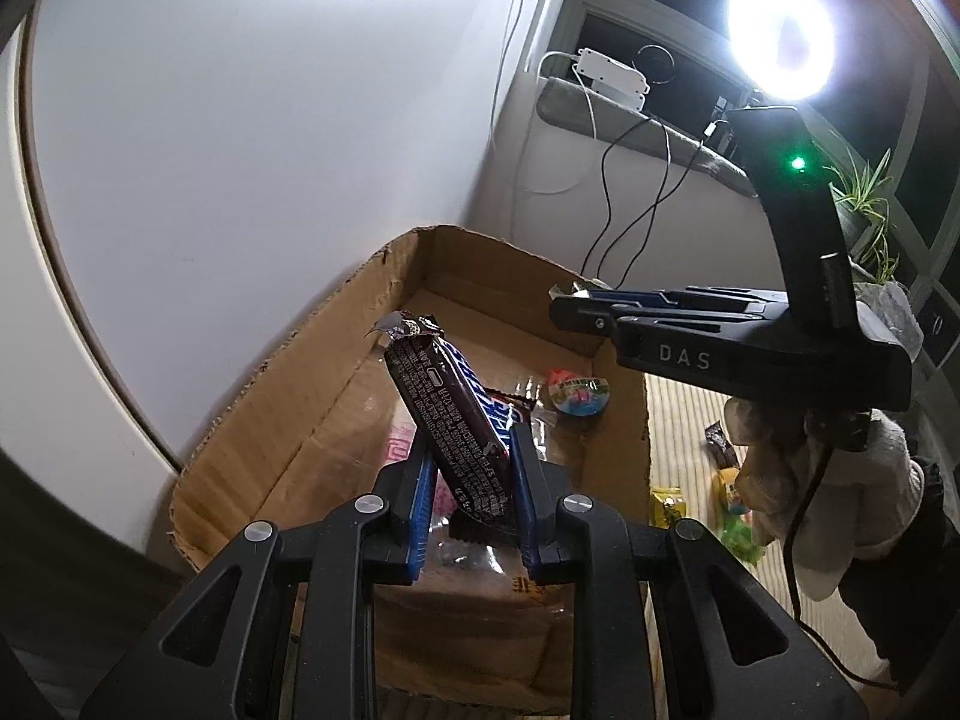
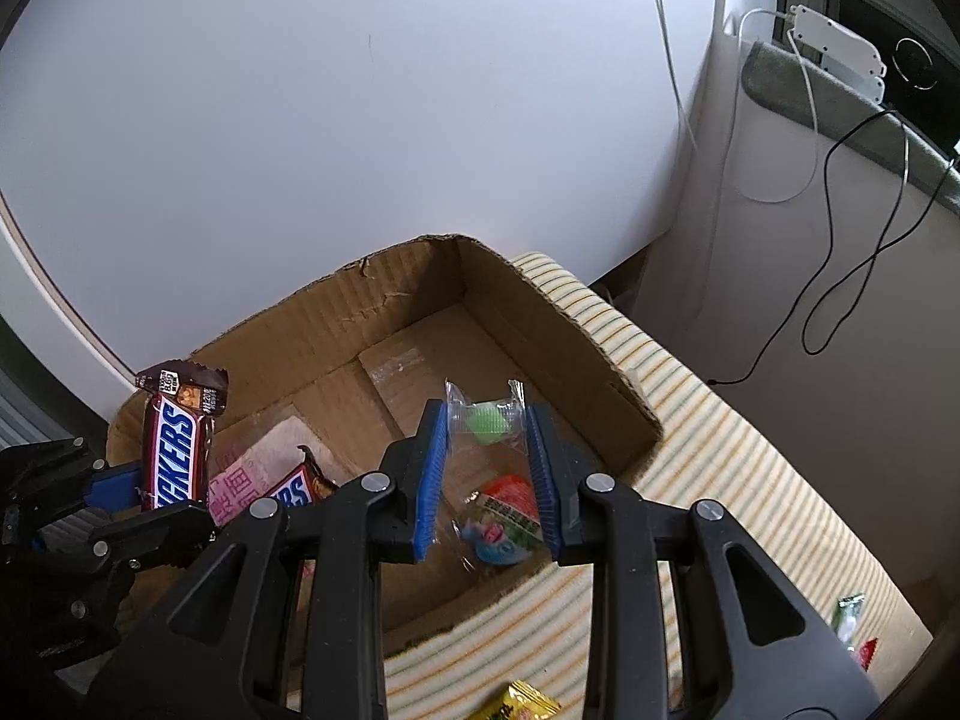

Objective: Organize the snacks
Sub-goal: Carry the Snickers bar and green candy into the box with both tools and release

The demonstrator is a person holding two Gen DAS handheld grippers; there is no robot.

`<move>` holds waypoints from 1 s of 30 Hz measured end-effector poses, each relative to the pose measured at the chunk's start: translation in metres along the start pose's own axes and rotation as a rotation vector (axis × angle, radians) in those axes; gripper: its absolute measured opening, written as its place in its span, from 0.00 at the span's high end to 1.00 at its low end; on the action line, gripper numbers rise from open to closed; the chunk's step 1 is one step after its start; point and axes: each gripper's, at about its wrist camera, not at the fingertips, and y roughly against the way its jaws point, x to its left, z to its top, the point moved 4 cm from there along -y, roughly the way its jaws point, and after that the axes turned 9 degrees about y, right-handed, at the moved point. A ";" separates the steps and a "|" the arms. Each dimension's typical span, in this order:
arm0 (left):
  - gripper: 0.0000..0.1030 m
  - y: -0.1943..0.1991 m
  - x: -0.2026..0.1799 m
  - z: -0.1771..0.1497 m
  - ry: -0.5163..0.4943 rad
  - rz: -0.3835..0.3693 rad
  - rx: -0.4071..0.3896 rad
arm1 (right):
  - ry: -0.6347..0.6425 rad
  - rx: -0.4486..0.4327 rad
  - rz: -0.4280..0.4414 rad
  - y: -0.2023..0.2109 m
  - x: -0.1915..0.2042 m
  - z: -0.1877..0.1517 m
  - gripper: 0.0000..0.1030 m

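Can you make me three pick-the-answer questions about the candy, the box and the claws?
1. Where is the round red-and-blue candy?
A. on the floor of the cardboard box
B. on the window ledge
C. in the left claw

2. What colour are the pads inside the claws?
A. red
B. blue
C. yellow

3. What is the left claw doing?
A. hanging open with nothing in it
B. squeezing a green plant
C. gripping a Snickers bar over the box

Answers:
1 A, the candy lies on the box floor, seen between the right claw's fingers.
2 B, the ridged pads on both claws show blue.
3 C, both pads press the bar's lower end. The right claw holds a clear packet with a green sweet.
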 end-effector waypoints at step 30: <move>0.73 0.027 -0.021 -0.005 -0.046 0.003 -0.060 | 0.003 -0.066 -0.051 0.043 0.008 -0.005 0.16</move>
